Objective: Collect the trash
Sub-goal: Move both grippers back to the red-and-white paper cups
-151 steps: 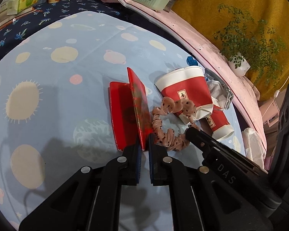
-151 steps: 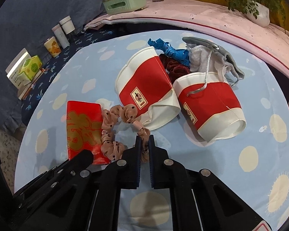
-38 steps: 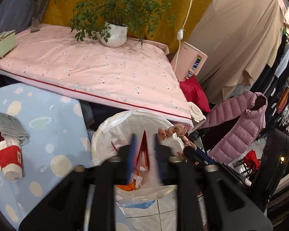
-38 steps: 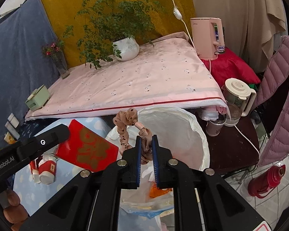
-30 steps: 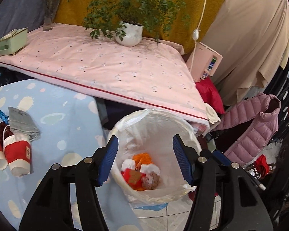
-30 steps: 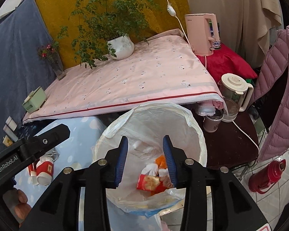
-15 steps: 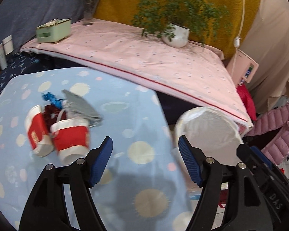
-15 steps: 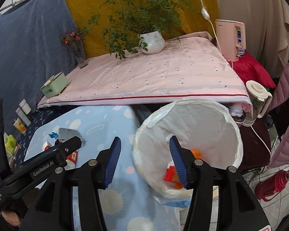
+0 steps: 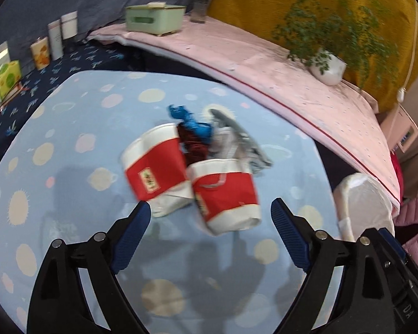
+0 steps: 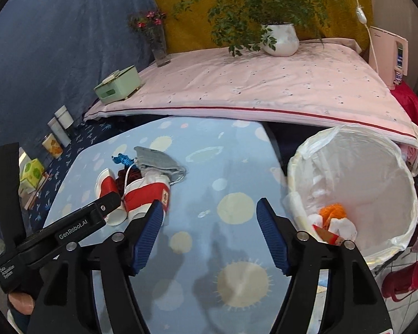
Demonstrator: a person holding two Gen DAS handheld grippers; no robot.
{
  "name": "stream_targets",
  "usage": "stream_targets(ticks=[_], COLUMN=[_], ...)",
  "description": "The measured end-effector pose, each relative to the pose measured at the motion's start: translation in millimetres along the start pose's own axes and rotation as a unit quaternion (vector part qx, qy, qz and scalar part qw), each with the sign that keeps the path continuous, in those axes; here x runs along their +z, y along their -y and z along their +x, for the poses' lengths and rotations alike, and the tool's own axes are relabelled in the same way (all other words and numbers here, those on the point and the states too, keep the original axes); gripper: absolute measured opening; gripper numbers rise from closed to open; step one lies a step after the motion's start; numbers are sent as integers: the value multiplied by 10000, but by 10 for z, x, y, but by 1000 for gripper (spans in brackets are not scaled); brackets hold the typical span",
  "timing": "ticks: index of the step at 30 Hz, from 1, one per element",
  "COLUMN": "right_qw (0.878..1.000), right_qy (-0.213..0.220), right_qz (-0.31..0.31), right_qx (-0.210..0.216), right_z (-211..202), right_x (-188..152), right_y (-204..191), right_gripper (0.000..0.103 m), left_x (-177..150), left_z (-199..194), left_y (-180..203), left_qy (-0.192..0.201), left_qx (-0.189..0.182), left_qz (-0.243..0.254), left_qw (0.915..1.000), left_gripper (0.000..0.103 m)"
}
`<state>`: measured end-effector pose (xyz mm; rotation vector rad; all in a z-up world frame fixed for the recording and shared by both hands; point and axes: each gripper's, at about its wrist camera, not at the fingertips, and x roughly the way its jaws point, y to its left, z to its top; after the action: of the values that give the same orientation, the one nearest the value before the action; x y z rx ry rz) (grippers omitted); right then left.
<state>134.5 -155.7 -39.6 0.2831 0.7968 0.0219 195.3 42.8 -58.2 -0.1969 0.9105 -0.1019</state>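
Two red-and-white paper cups lie on their sides on the light blue spotted table [image 9: 69, 128]: one on the left [image 9: 154, 169], one on the right [image 9: 225, 197]. Behind them lie a blue scrap [image 9: 192, 122], a dark red scrap [image 9: 193, 144] and a grey cloth [image 9: 236, 139]. My left gripper [image 9: 209, 208] is open and empty, just in front of the cups. My right gripper [image 10: 209, 208] is open and empty over the table's right part, between the cups [image 10: 144, 192] and the white-lined trash bin [image 10: 351, 194], which holds orange, white and red trash.
A pink-covered bench [image 10: 264, 83] runs behind the table with a green box [image 10: 117, 87], a flower vase [image 10: 158, 47] and a potted plant [image 10: 278, 39]. Tins and a green carton [image 10: 32, 174] stand at far left. A red thermos [image 10: 403, 281] stands on the floor at right.
Both grippers dropped the red packet and the scrunchie into the bin, opened, and swung left from the bin back toward the table. The left gripper now faces the cups closely.
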Motion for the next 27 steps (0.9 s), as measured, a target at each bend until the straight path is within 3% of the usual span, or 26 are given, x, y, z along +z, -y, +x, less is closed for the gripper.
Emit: stream_targets(ticks=[8, 18, 27], right_qw=[9987, 9963, 9939], right_qy=[-385, -731, -975], right_qz=[-202, -222, -255], right_qx=[262, 402, 440], right_z=[478, 958, 1282], right_x=[-57, -72, -121], right_y=[-416, -643, -759], right_gripper=[68, 69, 70], left_x=[123, 296, 301], left_z=[257, 658, 901], left_y=[-481, -708, -750], left_qy=[-346, -790, -996], left_qx=[-186, -602, -762], left_qz=[-507, -1062, -1190], left_qw=[9979, 9894, 9849], left_gripper=[89, 90, 89])
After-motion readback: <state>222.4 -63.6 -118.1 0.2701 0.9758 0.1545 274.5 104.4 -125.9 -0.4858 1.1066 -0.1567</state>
